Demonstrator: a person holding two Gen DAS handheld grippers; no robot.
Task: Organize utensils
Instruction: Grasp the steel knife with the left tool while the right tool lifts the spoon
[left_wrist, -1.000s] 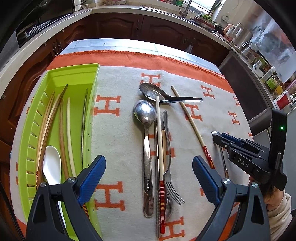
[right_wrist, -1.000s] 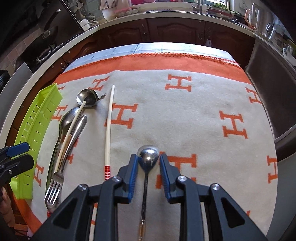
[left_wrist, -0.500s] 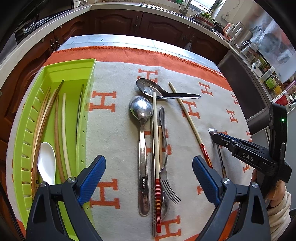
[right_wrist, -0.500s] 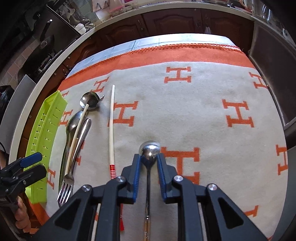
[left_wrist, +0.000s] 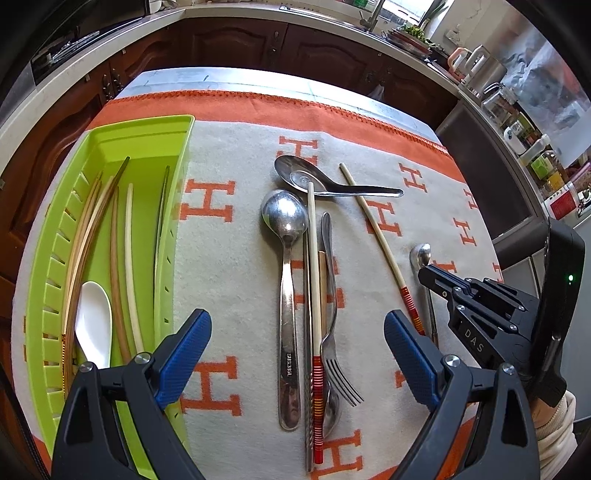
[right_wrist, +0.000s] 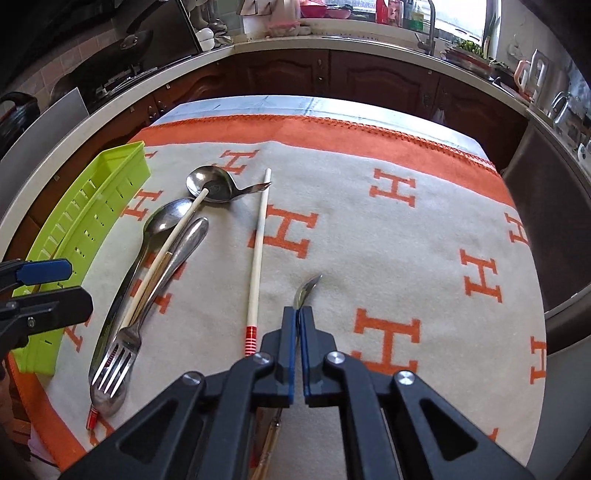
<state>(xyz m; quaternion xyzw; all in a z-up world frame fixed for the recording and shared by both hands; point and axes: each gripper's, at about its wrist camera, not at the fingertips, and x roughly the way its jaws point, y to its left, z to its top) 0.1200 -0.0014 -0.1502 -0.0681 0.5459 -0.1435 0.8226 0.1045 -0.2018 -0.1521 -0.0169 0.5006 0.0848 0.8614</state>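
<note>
Right wrist: bare blanket (right_wrist: 424, 236) right of small spoon (right_wrist: 308, 286)

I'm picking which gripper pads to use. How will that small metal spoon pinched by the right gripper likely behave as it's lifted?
The small spoon looks like thin polished metal, so probably stiff, light and somewhat slippery. The right gripper is shut on its narrow neck just behind the bowl, with the long handle trailing behind, so it may pivot or droop.

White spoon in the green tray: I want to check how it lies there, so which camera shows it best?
The left wrist view. It looks down into the green tray, where the white spoon lies bowl up beside the chopsticks. The right wrist view shows only the tray's slotted outer wall, so the spoon is hidden there.
</note>
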